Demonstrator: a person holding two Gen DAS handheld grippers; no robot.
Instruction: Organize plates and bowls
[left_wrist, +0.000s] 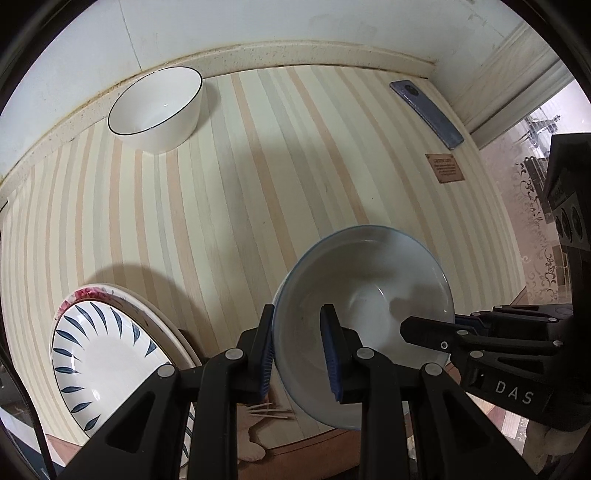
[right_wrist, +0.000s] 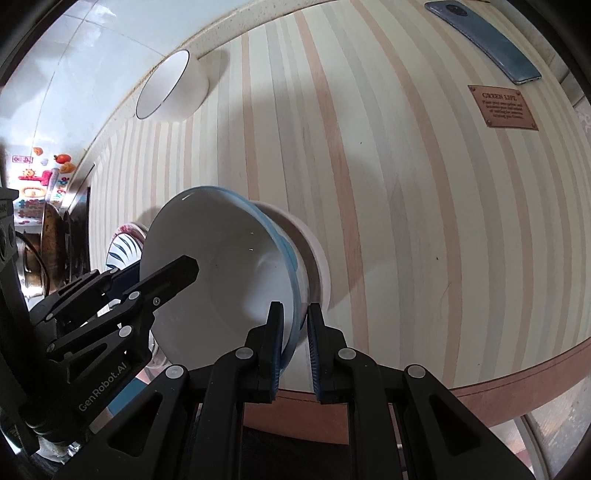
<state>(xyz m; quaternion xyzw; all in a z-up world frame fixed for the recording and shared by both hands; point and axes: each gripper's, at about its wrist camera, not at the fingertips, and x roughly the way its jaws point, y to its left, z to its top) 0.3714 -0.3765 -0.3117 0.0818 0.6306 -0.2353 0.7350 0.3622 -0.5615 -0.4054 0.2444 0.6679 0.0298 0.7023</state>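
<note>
Black plastic tongs (left_wrist: 301, 350), blue ribbed pads (left_wrist: 330, 343), silver rivets, white "DAS" and "GenRobot.AI" lettering.

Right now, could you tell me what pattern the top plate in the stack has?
White with dark blue leaf strokes ringing the top plate; clearest in the left wrist view.

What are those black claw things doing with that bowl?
Someone is tidying dishes on a striped table using two hand-held grippers. Both are pinching the same blue-rimmed bowl: the left gripper has its fingers on one side of the rim, and the right gripper clamps the opposite side. The bowl is tipped up. A leaf-patterned plate sits on a floral plate nearby, and a white bowl waits by the wall. A phone lies at the far corner.
</note>
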